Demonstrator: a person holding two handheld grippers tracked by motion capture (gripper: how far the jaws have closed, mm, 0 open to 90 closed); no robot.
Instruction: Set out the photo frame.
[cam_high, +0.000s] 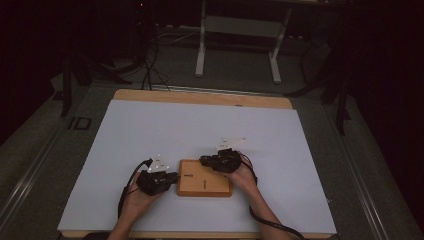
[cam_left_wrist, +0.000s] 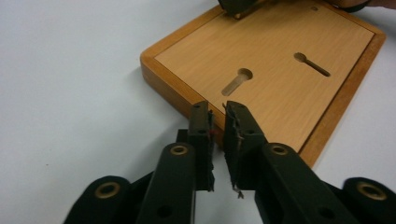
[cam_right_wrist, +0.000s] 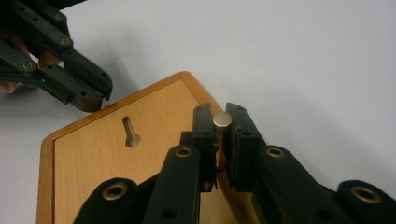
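A: Start with the high view. What sits on the tabletop (cam_high: 150, 130)?

B: A pale sheet covers it, and near the near edge, about midway across, lies a flat wooden board (cam_high: 204, 185), roughly square with rounded corners and a darker raised border. Two dark slots mark its face.

A: And the hands?

B: The left gripper (cam_high: 170, 176) comes in at the board's left edge, held by the left hand (cam_high: 139, 200). The right gripper (cam_high: 205, 161) is over the board's far right corner, held by the right hand (cam_high: 244, 176). From up here I cannot tell how either pair of jaws stands.

A: The left gripper view, then.

B: The left gripper (cam_left_wrist: 218, 114) points at the near edge of the wooden board (cam_left_wrist: 280, 93), tips just at its border. The jaws are close together with a thin gap and nothing between them. The board is light grained wood inside an orange-brown frame. Two keyhole-shaped slots are cut in it: one slot (cam_left_wrist: 236, 81) close ahead, another slot (cam_left_wrist: 311, 64) farther off to the right. The other gripper's dark tip (cam_left_wrist: 236, 7) touches or hovers at the far edge; I cannot tell which.

A: And the right gripper view?

B: The right gripper (cam_right_wrist: 222, 122) has its jaws clamped on a small metal pin (cam_right_wrist: 222, 120), a short cylinder with a shiny round end, held above the board (cam_right_wrist: 116, 172) near its corner. One slot (cam_right_wrist: 130, 132) shows to the left. Beyond the corner, the left gripper (cam_right_wrist: 91, 100) rests at the board's rim.
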